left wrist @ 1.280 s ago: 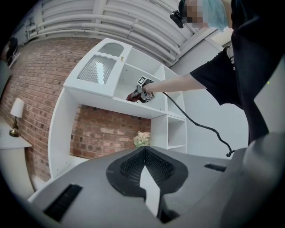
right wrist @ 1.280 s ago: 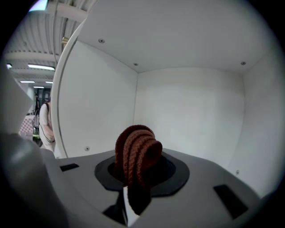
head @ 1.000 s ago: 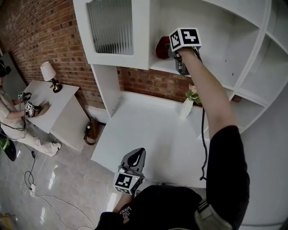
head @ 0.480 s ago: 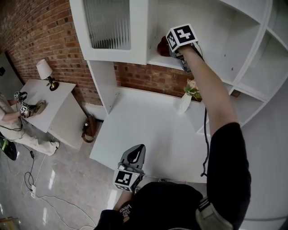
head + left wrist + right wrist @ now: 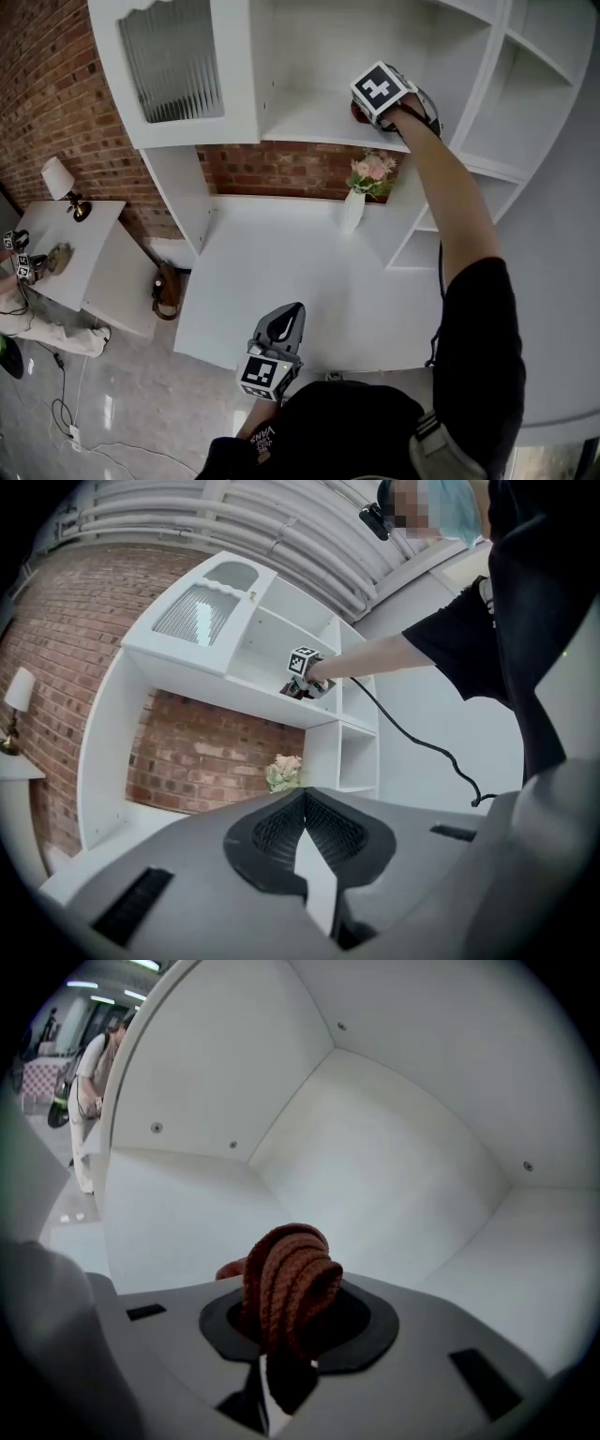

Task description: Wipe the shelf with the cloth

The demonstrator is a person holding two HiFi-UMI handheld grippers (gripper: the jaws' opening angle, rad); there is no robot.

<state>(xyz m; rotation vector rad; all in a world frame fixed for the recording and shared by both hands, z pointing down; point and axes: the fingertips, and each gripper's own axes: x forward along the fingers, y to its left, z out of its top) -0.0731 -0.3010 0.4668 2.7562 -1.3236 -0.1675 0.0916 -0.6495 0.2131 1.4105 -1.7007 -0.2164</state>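
Travelling along the white upper shelf board point(image 5: 300, 117), the right gripper point(image 5: 281, 1333) has left the corner beside the ribbed-glass cabinet door point(image 5: 173, 61), where it was a second ago, and now sits close to the white right-hand upright point(image 5: 473, 94). Its jaws stay clenched on the bunched rust-red knitted cloth point(image 5: 286, 1283), down at the shelf's right end. One pass looks nearly done. Room ahead is short, since back panel and upright close in; the open run lies leftward. Below, a white vase of pink flowers point(image 5: 354, 208) stands clear of the stroke. By the body, the left gripper point(image 5: 305, 829) hangs with jaws together on nothing.
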